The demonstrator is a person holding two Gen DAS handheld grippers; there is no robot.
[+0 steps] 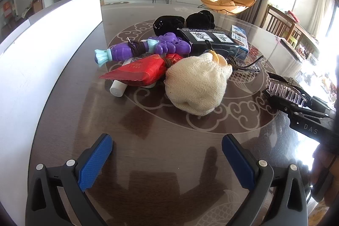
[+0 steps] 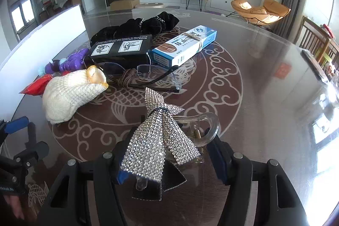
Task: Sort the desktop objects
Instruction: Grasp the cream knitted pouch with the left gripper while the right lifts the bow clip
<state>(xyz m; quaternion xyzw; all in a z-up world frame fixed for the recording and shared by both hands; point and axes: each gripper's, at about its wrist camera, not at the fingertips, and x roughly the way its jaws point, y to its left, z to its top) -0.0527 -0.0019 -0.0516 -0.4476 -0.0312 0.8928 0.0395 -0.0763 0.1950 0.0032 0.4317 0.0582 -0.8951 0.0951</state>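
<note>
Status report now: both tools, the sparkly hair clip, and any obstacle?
Left tool open, empty. Right tool shut on rhinestone hair clip, clear of the table. Pile ahead: cream glove, glasses.

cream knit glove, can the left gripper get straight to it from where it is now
Probably yes. The left gripper is open and empty, and only bare table lies between it and the cream knit glove, which sits at the near edge of the pile.

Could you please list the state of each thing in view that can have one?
Left gripper: open, empty.
Right gripper: shut on rhinestone bow hair claw clip.
Clear rimless glasses: unfolded, lying flat.
Blue-white cardboard box: closed, rubber-banded.
Cream knitted glove: bunched up.
</note>
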